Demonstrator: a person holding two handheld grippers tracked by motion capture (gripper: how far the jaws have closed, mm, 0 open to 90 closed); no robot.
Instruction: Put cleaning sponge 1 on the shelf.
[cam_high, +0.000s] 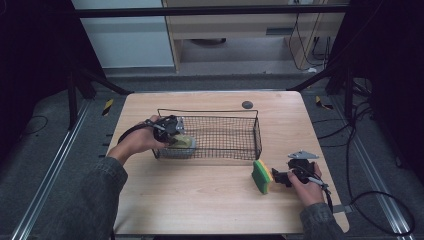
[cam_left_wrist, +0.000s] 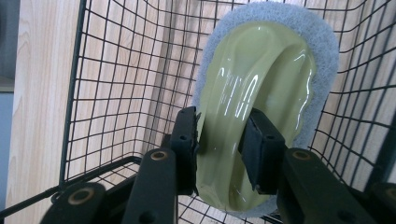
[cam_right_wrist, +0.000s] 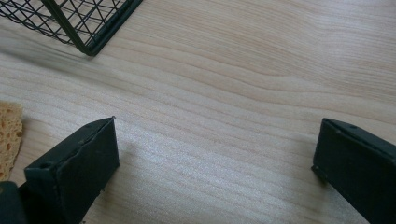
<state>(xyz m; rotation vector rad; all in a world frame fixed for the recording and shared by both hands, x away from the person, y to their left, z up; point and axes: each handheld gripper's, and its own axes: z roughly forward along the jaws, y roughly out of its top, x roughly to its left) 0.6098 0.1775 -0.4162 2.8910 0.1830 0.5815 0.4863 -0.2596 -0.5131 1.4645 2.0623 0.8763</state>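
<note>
Your left tongs clamp the scrubber inside the basket (left end); release next. Right tongs gape beside the sponge.

**Surfaces and materials**

Scrubber: glossy olive plastic handle between the left tongs, fuzzy grey pad rim. Basket: thin black wire mesh. Table: matt pale wood grain. Sponge beside the right tongs: porous yellow foam, green layer.

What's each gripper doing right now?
Left gripper: shut on the scrubber, inside the wire basket.
Right gripper: open, nothing held, beside the sponge.
</note>
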